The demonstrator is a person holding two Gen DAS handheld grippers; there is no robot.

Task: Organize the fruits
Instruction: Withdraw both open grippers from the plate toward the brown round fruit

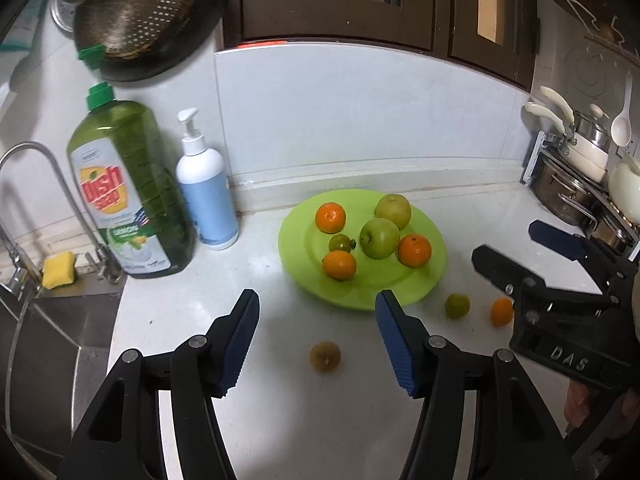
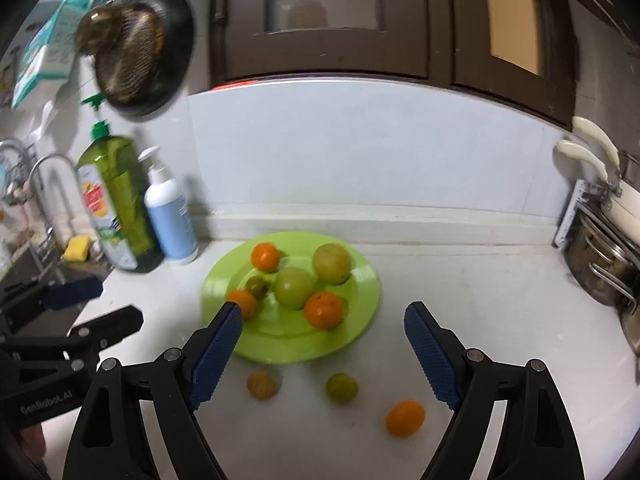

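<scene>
A lime-green plate [image 1: 424, 292] [image 2: 360, 320] on the white counter holds three oranges, two green apples [image 1: 379, 237] [image 2: 294, 287] and a small green fruit. On the counter in front of the plate lie a brownish fruit [image 1: 325, 356] [image 2: 261, 385], a small green fruit [image 1: 457, 305] [image 2: 341, 388] and a small orange [image 1: 502, 312] [image 2: 405, 418]. My left gripper [image 1: 316, 304] hovers open in front of the plate, nothing between its fingers. My right gripper [image 2: 324, 316] is open too, above the loose fruits; in the left wrist view it shows at the right [image 1: 508, 244].
A green dish-soap bottle [image 1: 128, 192] and a white pump bottle [image 1: 206, 196] stand at the back left beside the sink [image 1: 52, 344] and tap. Pots [image 1: 568, 196] stand at the right edge. A pan with a colander hangs on the wall [image 1: 136, 12].
</scene>
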